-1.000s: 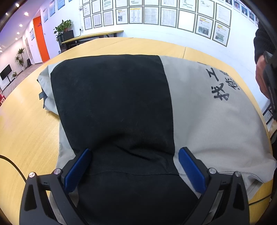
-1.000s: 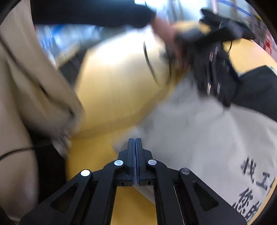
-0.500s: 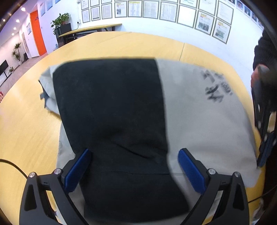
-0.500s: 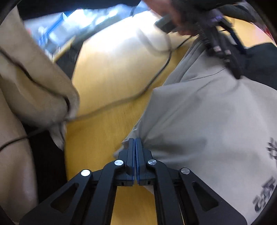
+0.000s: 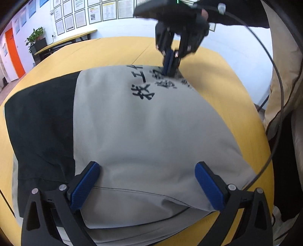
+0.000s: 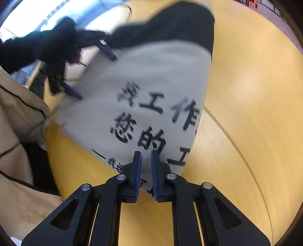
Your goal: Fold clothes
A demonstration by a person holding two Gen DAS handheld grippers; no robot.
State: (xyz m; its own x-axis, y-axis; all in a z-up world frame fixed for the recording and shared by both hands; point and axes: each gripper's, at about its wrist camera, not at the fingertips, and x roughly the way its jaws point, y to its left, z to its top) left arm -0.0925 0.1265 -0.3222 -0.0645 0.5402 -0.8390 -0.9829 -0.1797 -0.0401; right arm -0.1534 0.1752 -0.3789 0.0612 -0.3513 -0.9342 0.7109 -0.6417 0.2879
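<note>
In the left wrist view the left gripper (image 5: 147, 181) sits nearest, its 2 blue pads (image 5: 85, 186) spread wide with nothing between them, hanging just over the near hem of the folded garment (image 5: 147, 132). The garment lies flat on the yellow wooden table (image 5: 223, 75), grey over most of its top with a black panel (image 5: 39, 121) along its left side and black Chinese characters (image 5: 144, 90) printed toward its far end. Beyond the lettering the right gripper (image 5: 170, 64) comes down onto the far edge of the cloth. In the right wrist view the right gripper (image 6: 144, 170) has its blue pads (image 6: 137, 170) parted by a narrow gap, poised over the grey cloth near its printed edge; whether it pinches any fabric cannot be told. A black cable (image 5: 278, 106) arcs on the right, and framed papers (image 5: 106, 11) line the far wall
</note>
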